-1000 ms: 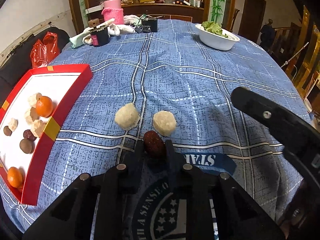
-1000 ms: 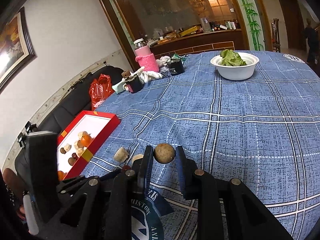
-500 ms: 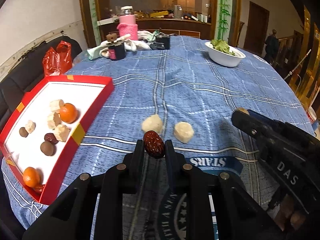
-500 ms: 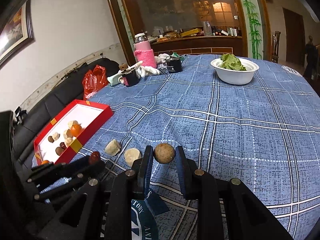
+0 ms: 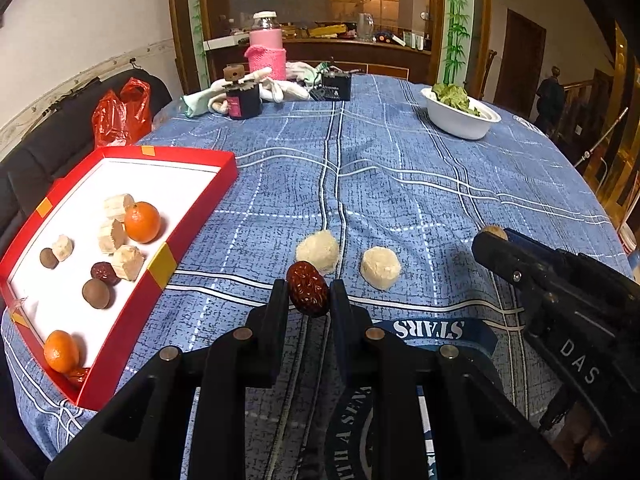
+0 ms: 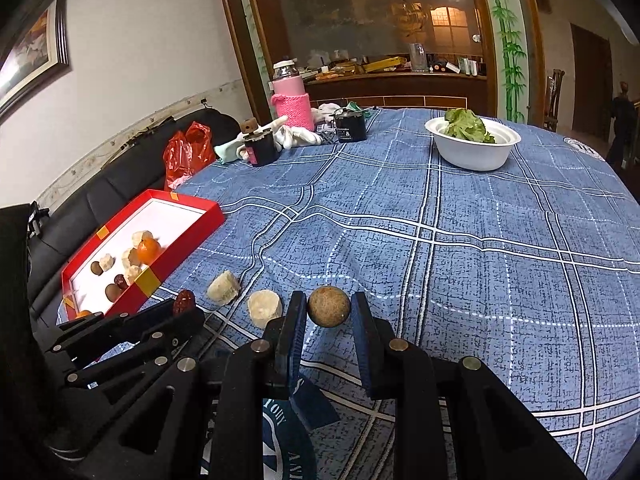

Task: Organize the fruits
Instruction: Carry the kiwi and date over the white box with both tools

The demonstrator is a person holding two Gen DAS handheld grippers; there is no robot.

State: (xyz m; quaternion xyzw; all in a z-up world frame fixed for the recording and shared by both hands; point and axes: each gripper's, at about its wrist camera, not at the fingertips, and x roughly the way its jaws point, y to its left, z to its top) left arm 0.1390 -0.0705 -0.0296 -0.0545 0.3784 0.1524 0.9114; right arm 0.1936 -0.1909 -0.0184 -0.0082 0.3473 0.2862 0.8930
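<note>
Left tool (image 5: pixel 308 294) pinching the red date (image 5: pixel 307 288), right tool (image 6: pixel 329 307) clamped on the round brown fruit (image 6: pixel 329 306), both above the counter (image 5: pixel 400 184) — carry left, release low inside the red tray (image 5: pixel 192 216).

On the table (image 5: pixel 400 184), the tray (image 5: pixel 192 220) lies at the left edge, holding oranges (image 5: pixel 142 222), cut pieces and round fruits. Two pale chunks (image 5: pixel 318 246) sit side by side to its right, just beyond the left gripper (image 5: pixel 308 296), which clamps a date (image 5: pixel 307 289). The right gripper (image 6: pixel 328 312), to their right, pinches a ball-shaped fruit (image 6: pixel 329 306). A bowl (image 6: pixel 472 152) stands far right (a bottle (image 6: pixel 292 98) far left behind).
</note>
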